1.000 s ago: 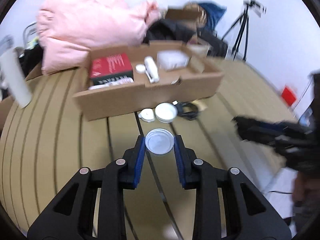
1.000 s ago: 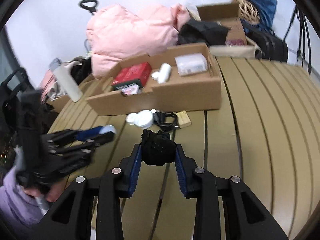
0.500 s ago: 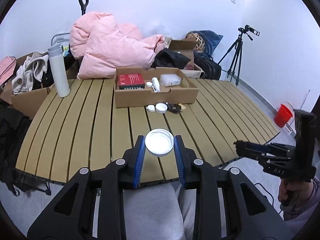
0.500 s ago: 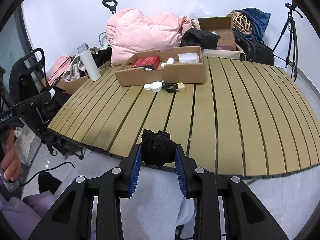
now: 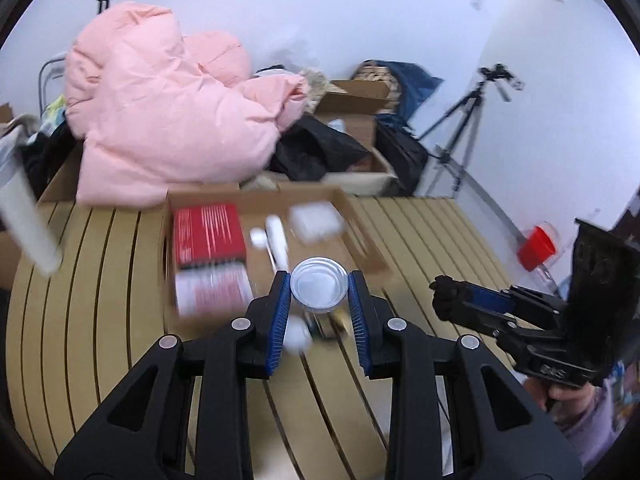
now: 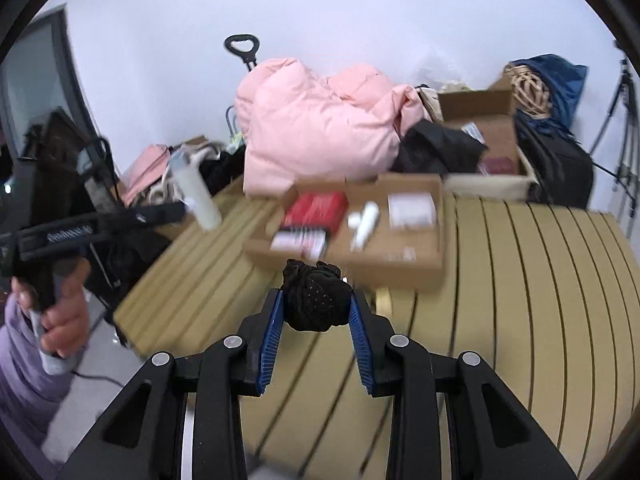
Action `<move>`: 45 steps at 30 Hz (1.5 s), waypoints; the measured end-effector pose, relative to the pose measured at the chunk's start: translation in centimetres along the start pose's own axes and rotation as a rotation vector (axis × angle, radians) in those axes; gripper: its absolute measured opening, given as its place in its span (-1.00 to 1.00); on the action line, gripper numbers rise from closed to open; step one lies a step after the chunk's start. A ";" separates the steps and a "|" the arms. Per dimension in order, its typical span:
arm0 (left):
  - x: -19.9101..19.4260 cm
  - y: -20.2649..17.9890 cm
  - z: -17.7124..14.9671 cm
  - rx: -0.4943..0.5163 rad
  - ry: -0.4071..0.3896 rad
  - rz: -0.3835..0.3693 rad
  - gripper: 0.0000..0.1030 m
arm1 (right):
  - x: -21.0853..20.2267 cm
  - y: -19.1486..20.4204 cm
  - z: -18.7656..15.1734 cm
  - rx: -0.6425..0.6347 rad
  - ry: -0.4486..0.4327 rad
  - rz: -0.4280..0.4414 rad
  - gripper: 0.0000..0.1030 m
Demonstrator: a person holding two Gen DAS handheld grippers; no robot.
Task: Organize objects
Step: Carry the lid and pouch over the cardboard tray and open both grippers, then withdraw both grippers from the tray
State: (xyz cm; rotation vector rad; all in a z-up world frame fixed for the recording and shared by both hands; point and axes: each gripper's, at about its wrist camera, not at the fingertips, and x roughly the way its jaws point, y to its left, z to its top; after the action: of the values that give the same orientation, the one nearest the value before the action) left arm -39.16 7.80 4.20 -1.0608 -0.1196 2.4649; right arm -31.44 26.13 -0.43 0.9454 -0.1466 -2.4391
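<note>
Writing first: nothing is really coming through readable. White lines of print are showing on the red rectangular box point(image 5: 209, 235) sitting in the shallow brown cardboard tray point(image 5: 362, 236), but it's all too blurred to make out, and the white lettering on the side of the left gripper in the right wrist view is smeared too.

Left gripper point(image 5: 319, 294) is clamping a round clear plastic lid point(image 5: 319, 285) between its blue pads, lid facing up, hovering right over the near edge of the cardboard tray. Right gripper point(image 6: 316, 306) is squeezing a crumpled black mesh fabric ball point(image 6: 316, 296) the same way, floating above the tan slatted wooden table point(image 6: 520, 300) just in front of that tray.

Also lying in the tray: a white oblong plastic bottle point(image 5: 277, 242), a small white round cap point(image 5: 258, 237) and a clear plastic square container point(image 5: 316, 222). A big pink puffy jacket point(image 5: 168, 128) is piled up behind it.

Compared with half a second ago, both grippers are swinging back in toward the tray: back then they were hanging off the near table edge with the tray far away, and now it's filling the middle of both views. Grips on both items are looking unchanged.
</note>
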 end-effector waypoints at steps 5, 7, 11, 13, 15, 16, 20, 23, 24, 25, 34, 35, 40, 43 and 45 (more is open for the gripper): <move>13.6 3.5 5.1 -0.002 0.119 0.145 -0.51 | 11.3 -3.8 7.9 0.049 0.118 -0.040 -0.31; 17.2 4.8 5.5 -0.052 0.170 0.133 -0.51 | 16.4 -5.1 9.0 0.067 0.182 -0.060 -0.31; 23.3 6.1 5.4 -0.030 0.238 0.174 -0.51 | 22.9 -7.0 8.6 0.084 0.273 -0.101 -0.30; 25.5 6.7 5.1 -0.033 0.283 0.192 -0.49 | 25.3 -7.6 7.7 0.070 0.310 -0.134 -0.28; 26.5 7.1 4.9 -0.042 0.309 0.170 -0.35 | 26.6 -7.8 6.9 0.046 0.331 -0.161 -0.18; 26.7 7.3 4.9 -0.045 0.308 0.158 -0.20 | 27.0 -7.6 6.6 0.024 0.336 -0.178 -0.04; 24.8 7.4 5.1 -0.047 0.270 0.161 -0.07 | 25.6 -7.1 7.0 -0.018 0.274 -0.176 0.71; 21.8 7.6 6.2 -0.063 0.239 0.162 0.00 | 22.7 -6.9 8.5 0.014 0.224 -0.133 0.71; 20.1 7.6 6.7 -0.064 0.225 0.174 0.12 | 21.3 -6.7 9.2 0.013 0.209 -0.133 0.71; 18.8 7.5 7.0 -0.064 0.209 0.177 0.21 | 20.0 -6.5 9.8 0.007 0.199 -0.148 0.70; 0.5 5.4 4.4 0.093 0.095 0.258 0.72 | 6.7 -4.8 8.9 -0.072 0.209 -0.272 0.70; -1.1 5.1 3.7 0.099 0.081 0.258 0.77 | 5.3 -4.7 8.2 -0.073 0.207 -0.282 0.70; -7.0 3.5 0.8 0.097 0.018 0.262 0.85 | 0.0 -3.0 5.0 -0.040 0.187 -0.287 0.70; -8.6 2.0 -1.1 0.105 0.018 0.262 0.86 | -2.2 -1.2 3.7 -0.043 0.156 -0.267 0.70; -9.5 0.9 -3.2 0.124 0.042 0.273 0.86 | -3.8 0.0 2.4 -0.048 0.129 -0.264 0.70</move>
State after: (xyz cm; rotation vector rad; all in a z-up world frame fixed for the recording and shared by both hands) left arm -31.51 2.52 8.11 -1.1386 0.2014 2.6465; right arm -30.69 27.85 3.67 1.1604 0.0876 -2.5947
